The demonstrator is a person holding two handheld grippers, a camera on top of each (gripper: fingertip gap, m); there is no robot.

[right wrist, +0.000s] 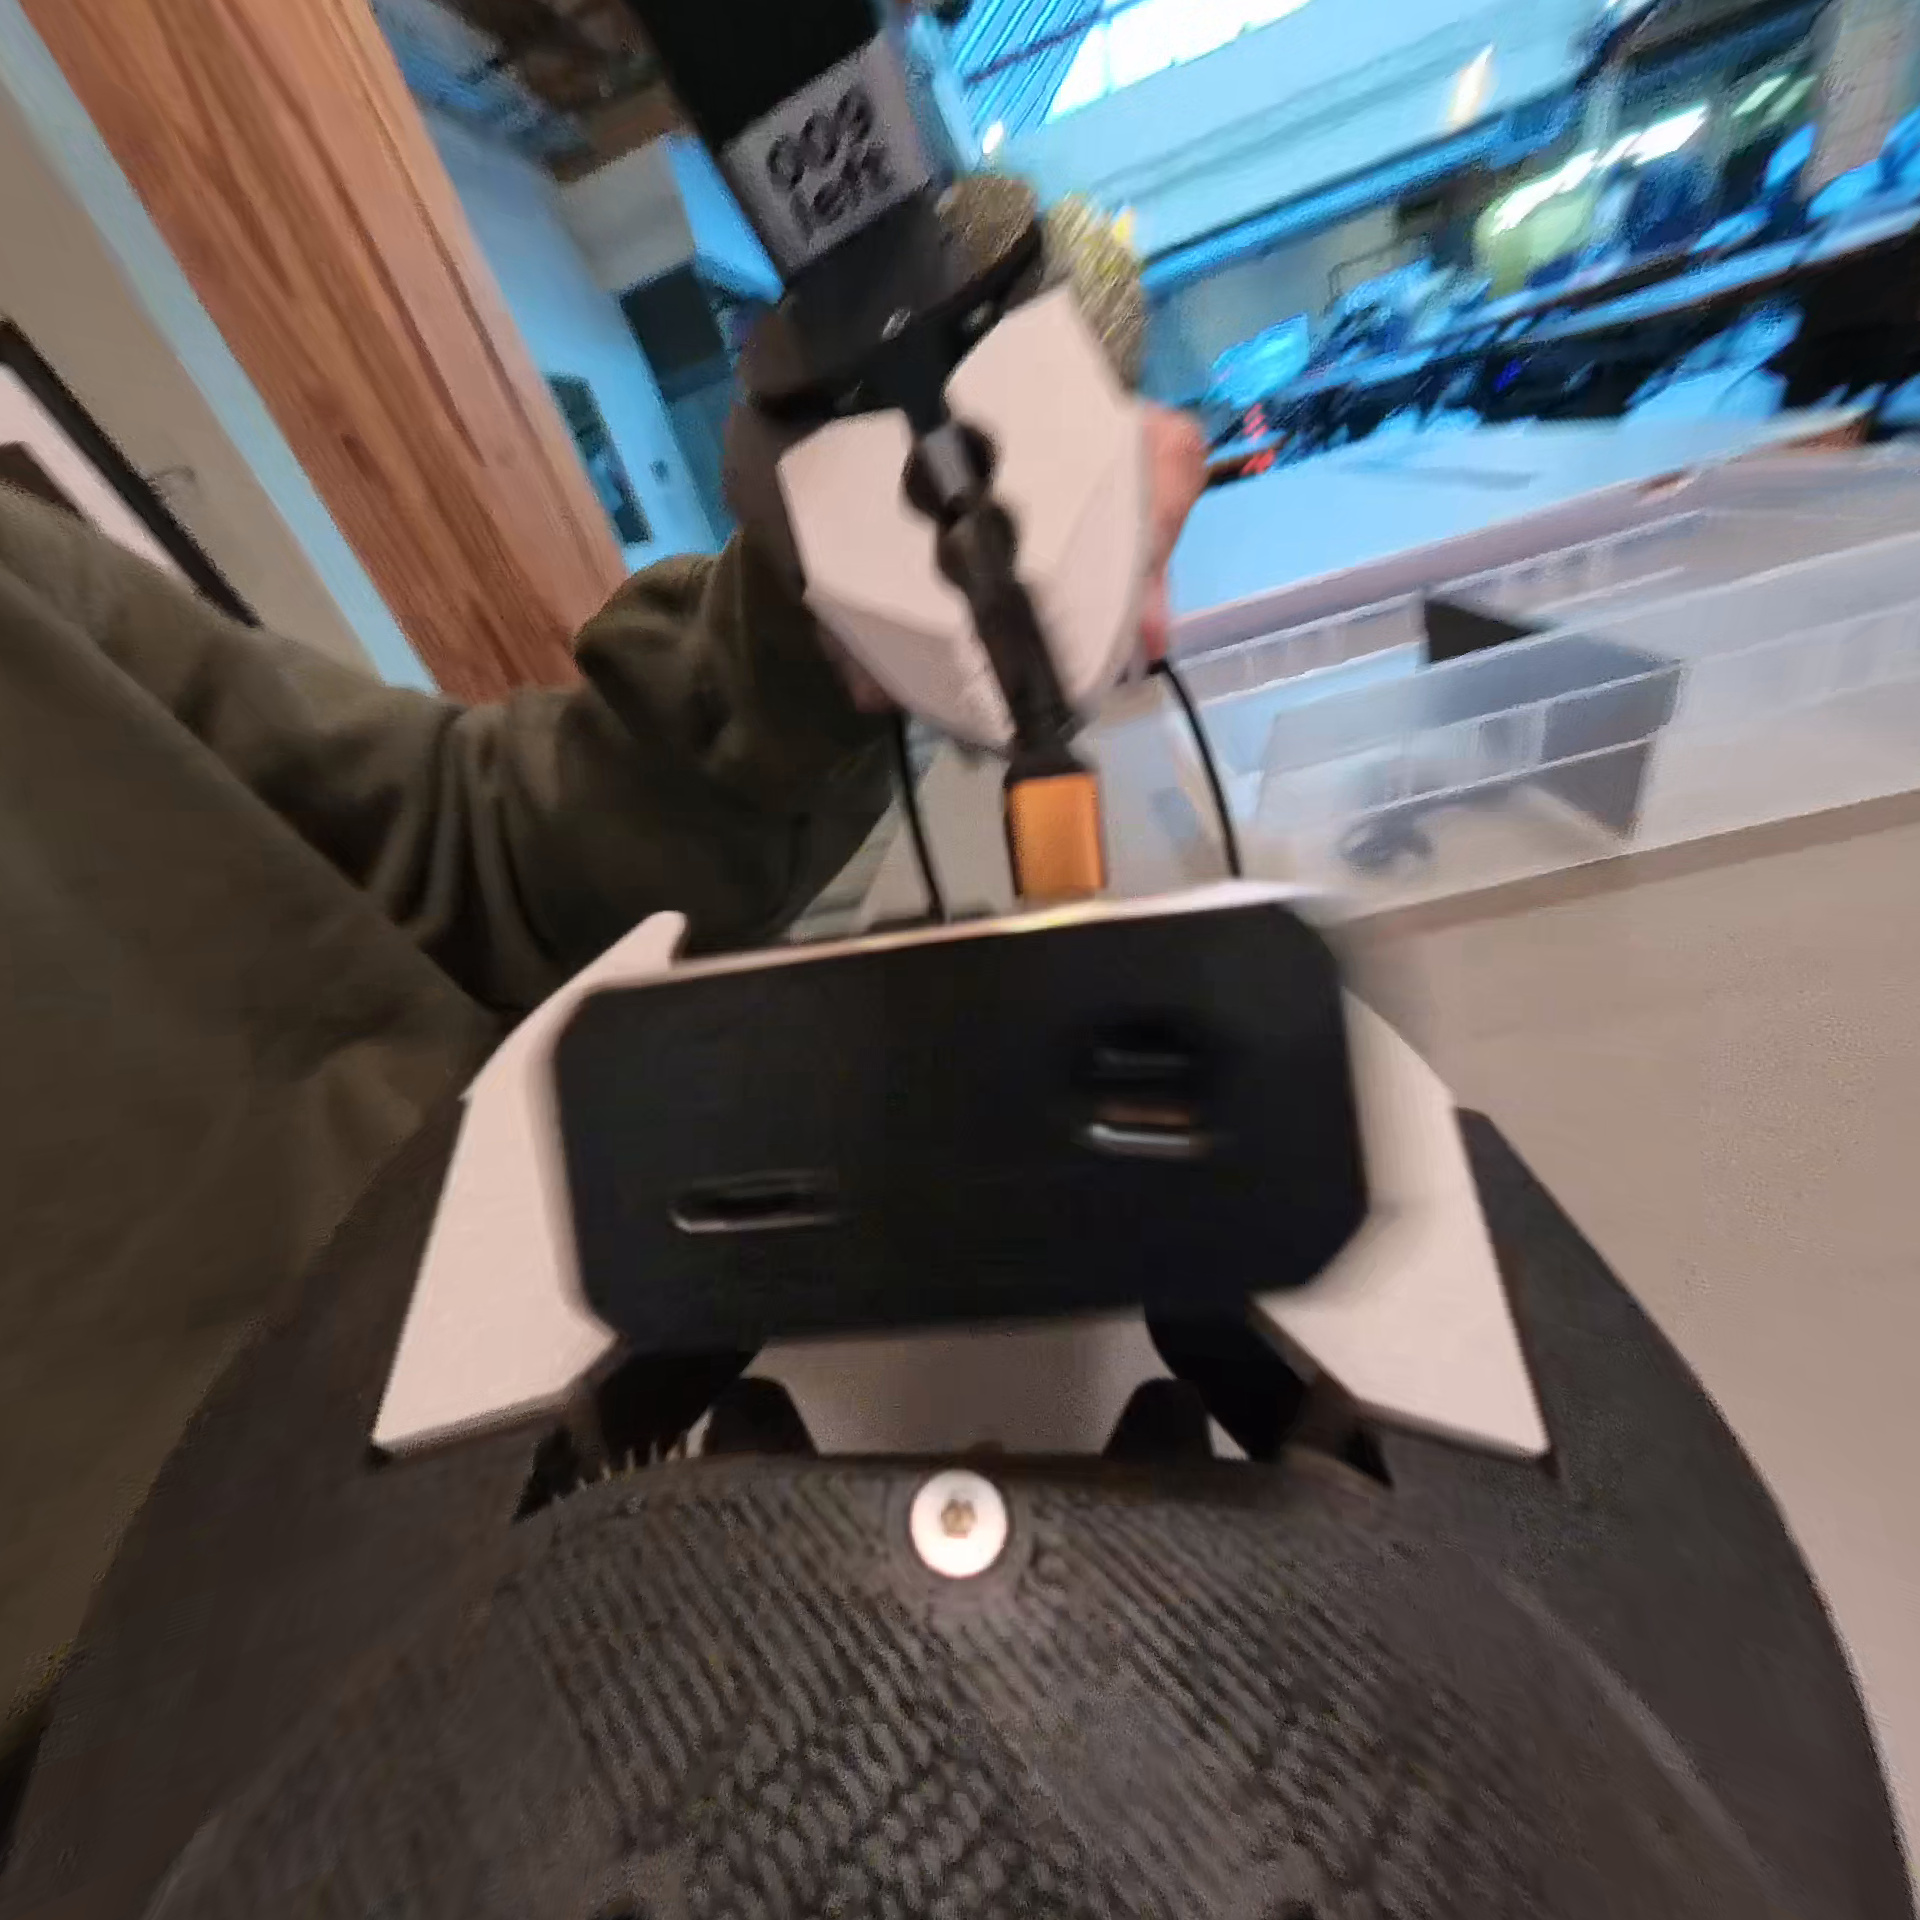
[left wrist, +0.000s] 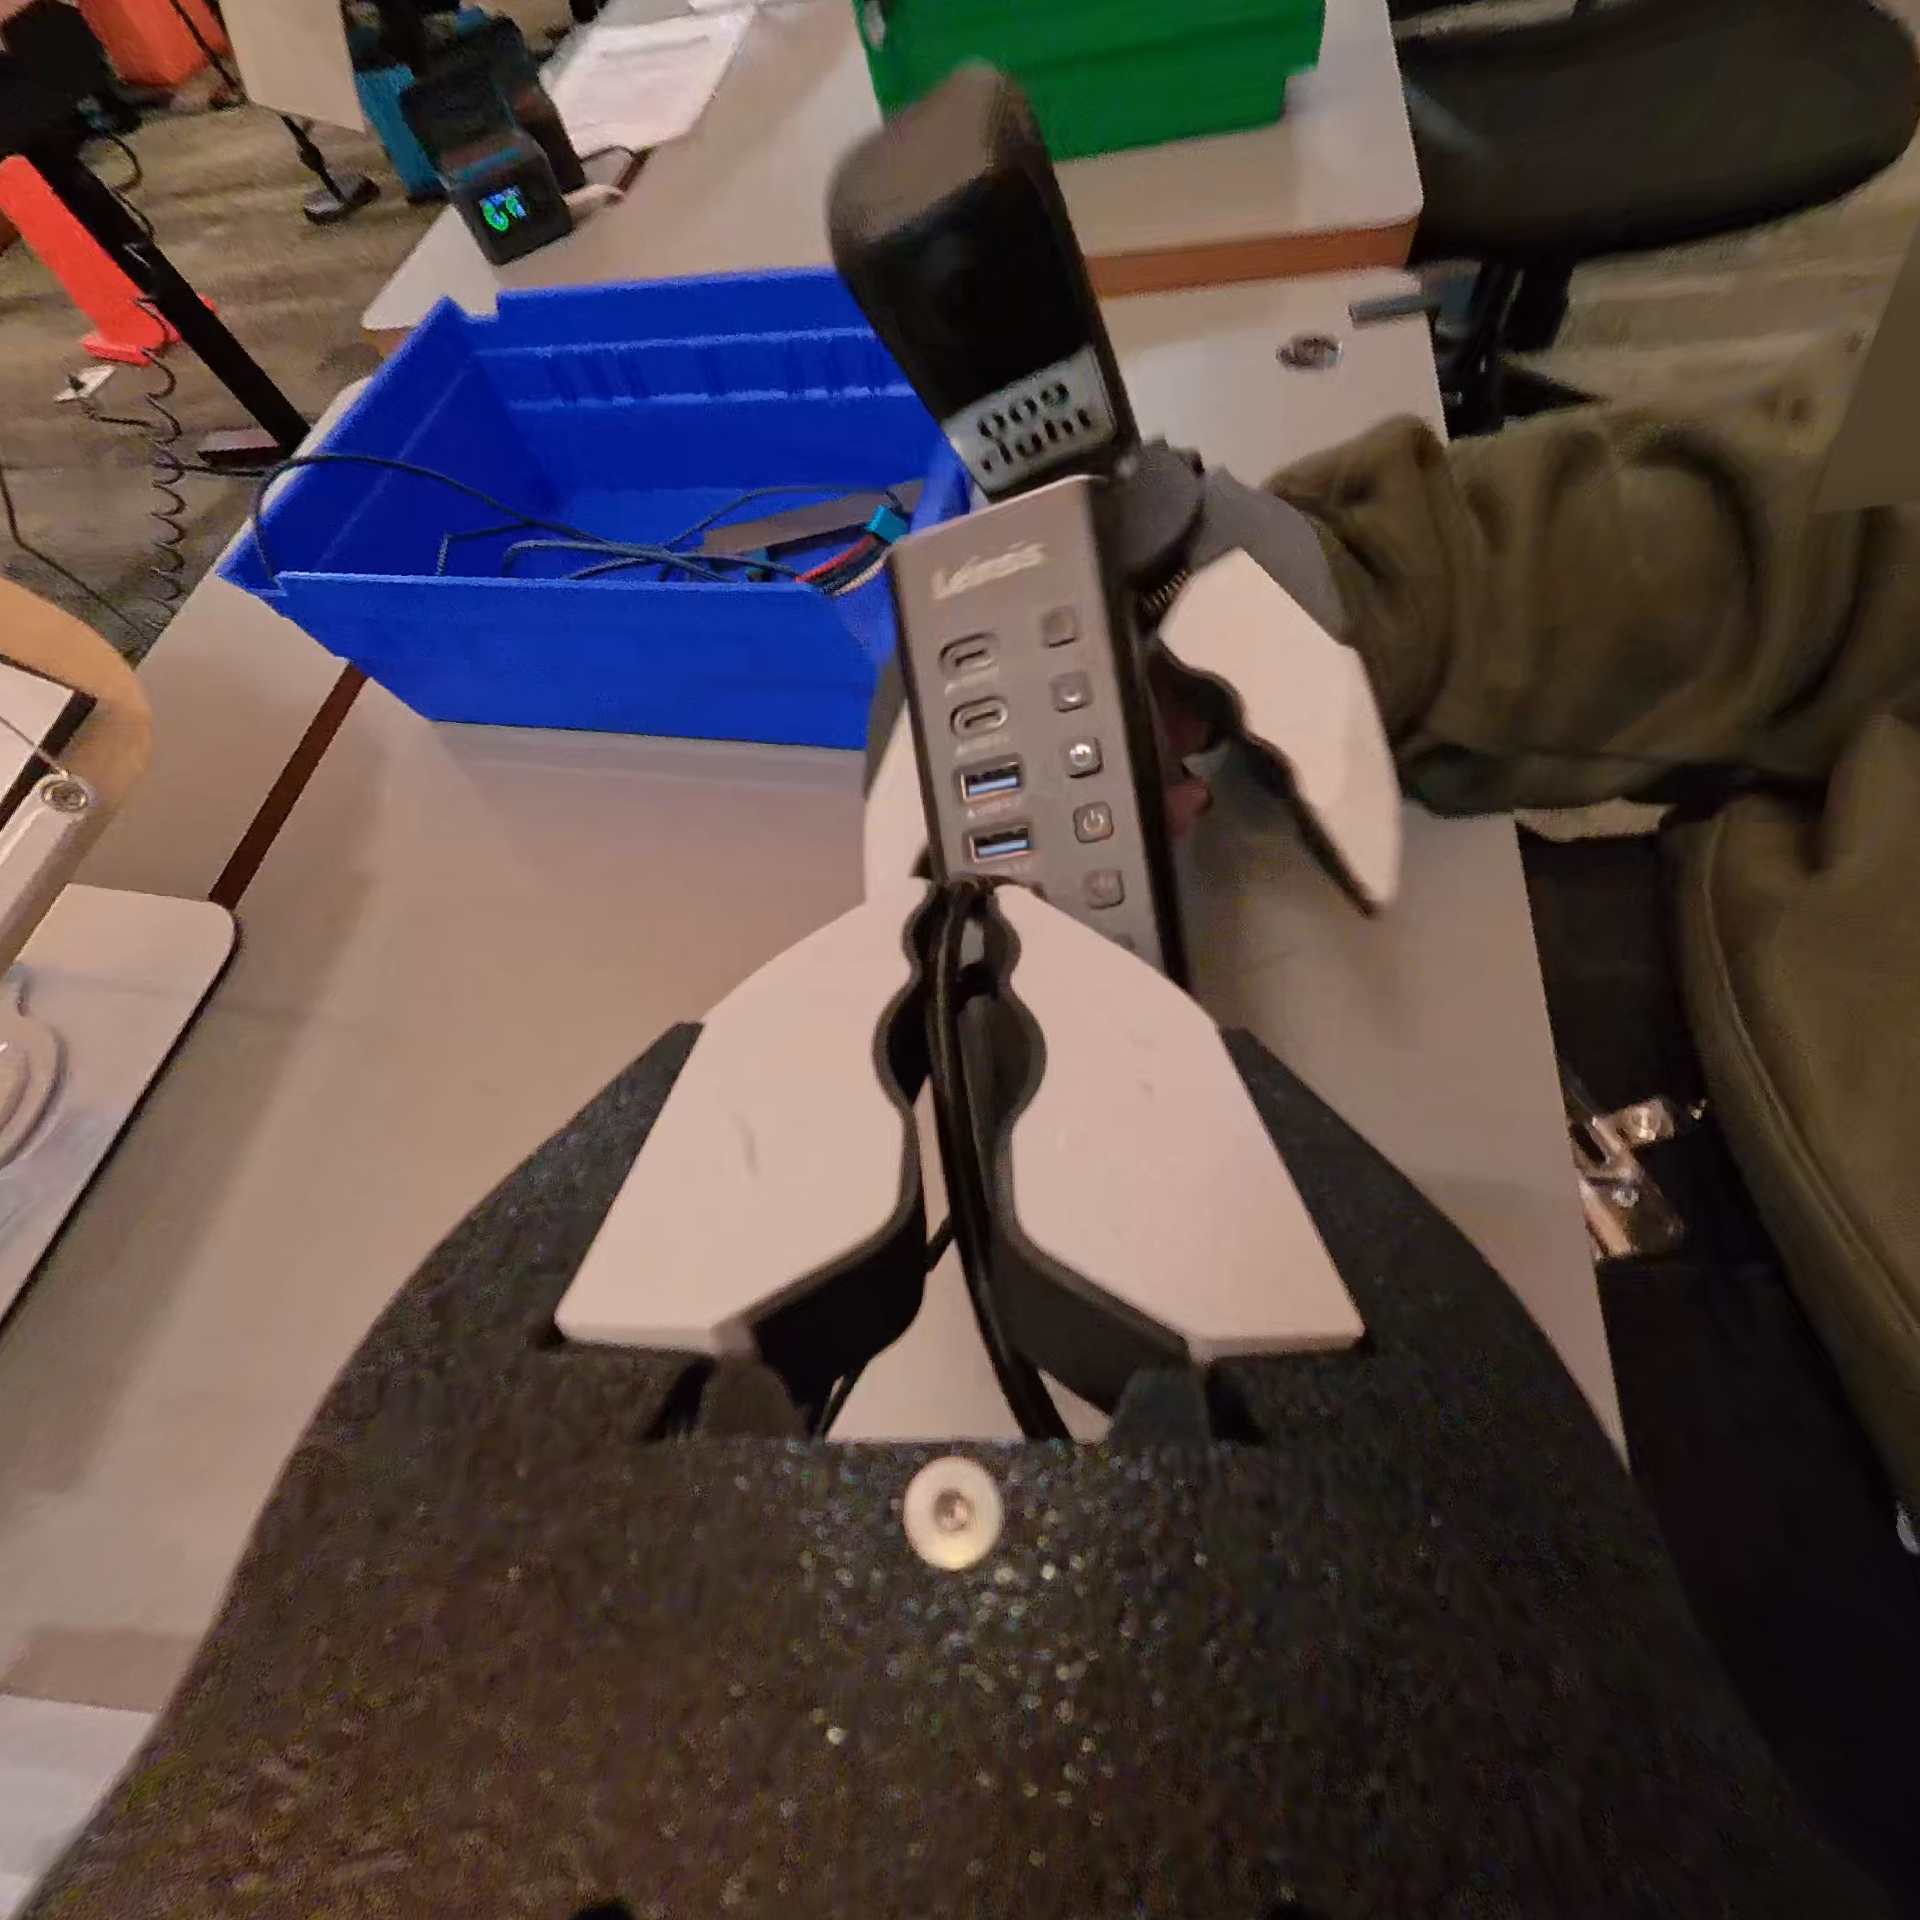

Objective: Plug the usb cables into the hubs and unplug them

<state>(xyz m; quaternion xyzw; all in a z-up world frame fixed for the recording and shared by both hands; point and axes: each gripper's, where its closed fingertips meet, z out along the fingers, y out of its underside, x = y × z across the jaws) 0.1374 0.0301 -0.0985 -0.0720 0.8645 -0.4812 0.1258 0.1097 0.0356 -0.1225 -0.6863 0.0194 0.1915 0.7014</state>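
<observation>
In the left wrist view my left gripper is shut on a black USB cable, its tips against the port face of a dark grey hub. The plug is hidden behind the tips. The hub stands tilted above the table, clamped by the right gripper, whose finger shows beside it. In the blurred right wrist view my right gripper is shut on the hub. The left gripper holds the cable's orange plug down onto the hub's upper face.
A blue bin with loose cables sits on the beige table behind the hub. A green bin and a small black device with a lit display stand farther back. An olive sleeve reaches in from the right. Across from one pair of fingers to the other is roughly 4 cm.
</observation>
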